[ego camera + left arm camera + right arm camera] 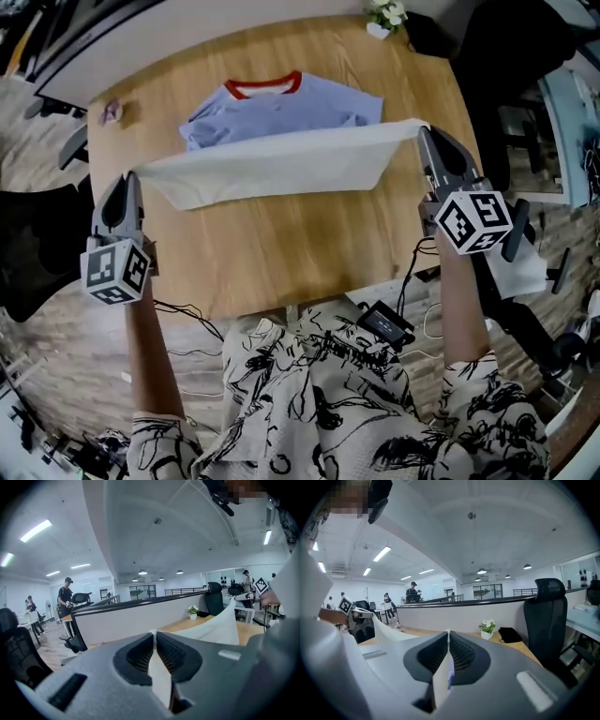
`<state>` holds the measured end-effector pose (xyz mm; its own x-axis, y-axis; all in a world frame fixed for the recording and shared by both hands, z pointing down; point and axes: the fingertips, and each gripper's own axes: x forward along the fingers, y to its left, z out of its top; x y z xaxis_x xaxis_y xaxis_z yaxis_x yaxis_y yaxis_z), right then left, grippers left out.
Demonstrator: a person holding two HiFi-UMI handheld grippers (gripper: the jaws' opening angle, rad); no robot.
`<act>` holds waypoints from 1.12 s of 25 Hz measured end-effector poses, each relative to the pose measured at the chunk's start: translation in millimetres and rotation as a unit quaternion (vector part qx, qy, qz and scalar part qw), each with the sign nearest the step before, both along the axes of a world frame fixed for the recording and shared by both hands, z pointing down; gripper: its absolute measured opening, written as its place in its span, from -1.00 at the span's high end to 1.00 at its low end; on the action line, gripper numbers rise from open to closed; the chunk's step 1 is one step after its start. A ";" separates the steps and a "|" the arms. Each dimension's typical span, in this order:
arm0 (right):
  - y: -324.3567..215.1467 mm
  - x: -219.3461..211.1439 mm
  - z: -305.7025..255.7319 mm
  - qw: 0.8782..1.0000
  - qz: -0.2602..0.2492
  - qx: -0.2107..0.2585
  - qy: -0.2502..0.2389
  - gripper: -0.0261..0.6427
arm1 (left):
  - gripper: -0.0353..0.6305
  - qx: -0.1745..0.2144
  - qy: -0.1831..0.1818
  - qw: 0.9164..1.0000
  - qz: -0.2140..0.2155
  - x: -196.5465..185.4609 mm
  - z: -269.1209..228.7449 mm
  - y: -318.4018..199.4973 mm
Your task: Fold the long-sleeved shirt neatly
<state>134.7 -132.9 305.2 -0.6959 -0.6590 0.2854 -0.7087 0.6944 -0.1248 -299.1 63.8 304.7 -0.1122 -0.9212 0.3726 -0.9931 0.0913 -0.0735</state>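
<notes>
The wooden table point(281, 262) bears a blue shirt point(281, 105), red collar toward the far edge. A potted flower point(385, 15) and a black pouch point(424, 34) sit at the far right edge. A small crumpled scrap point(112, 111) lies far left.

Brightly, evenly lit by long white ceiling strip lamps point(35, 530); faint soft shadow on light-brown wooden surface point(281, 253); heavy fisheye bending, black vignetted corners.

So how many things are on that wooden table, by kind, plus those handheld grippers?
Light blue long-sleeved shirt with red collar: 1
White-flowered potted plant: 1
Flat black pouch: 1
Small purplish scrap: 1
Left gripper, right gripper: 2
Total: 6
</notes>
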 end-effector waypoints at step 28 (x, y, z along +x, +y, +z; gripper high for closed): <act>-176.3 -68.3 209.4 0.977 0.059 -0.128 0.157 0.85 | 0.80 -0.152 -0.022 0.984 0.086 -97.4 223.5 -231.7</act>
